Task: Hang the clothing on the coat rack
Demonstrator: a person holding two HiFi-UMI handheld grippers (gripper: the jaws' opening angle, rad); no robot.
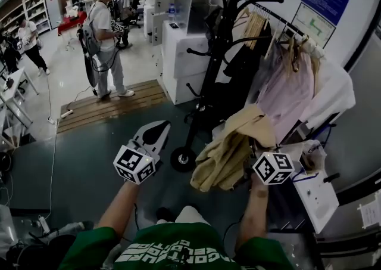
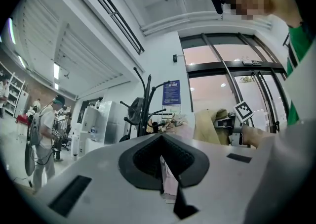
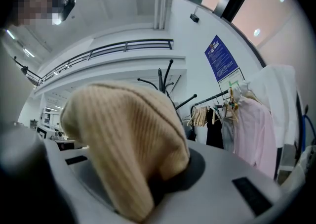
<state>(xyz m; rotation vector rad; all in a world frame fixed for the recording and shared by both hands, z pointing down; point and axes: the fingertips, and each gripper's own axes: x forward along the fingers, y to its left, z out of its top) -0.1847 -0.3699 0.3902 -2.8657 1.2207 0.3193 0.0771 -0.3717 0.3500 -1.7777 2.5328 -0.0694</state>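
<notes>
A beige ribbed knit garment (image 1: 229,149) hangs in a bunch from my right gripper (image 1: 255,160), which is shut on it; in the right gripper view the knit (image 3: 123,139) drapes over the jaws and hides the pads. The black coat rack (image 1: 221,48) stands just beyond, its curved hooks bare at the top and its wheeled base (image 1: 182,159) on the floor. The rack's top (image 3: 165,77) shows behind the garment. My left gripper (image 1: 158,128) is held left of the rack's base, shut and holding nothing. In the left gripper view its jaws (image 2: 161,139) point toward the rack (image 2: 140,112).
A clothes rail (image 1: 280,21) to the right carries a pink shirt (image 1: 289,93), a white garment and wooden hangers. White cabinets (image 1: 178,54) stand behind the rack. A white table (image 1: 318,197) is at my right. A wooden platform (image 1: 107,106) and several people are at the back left.
</notes>
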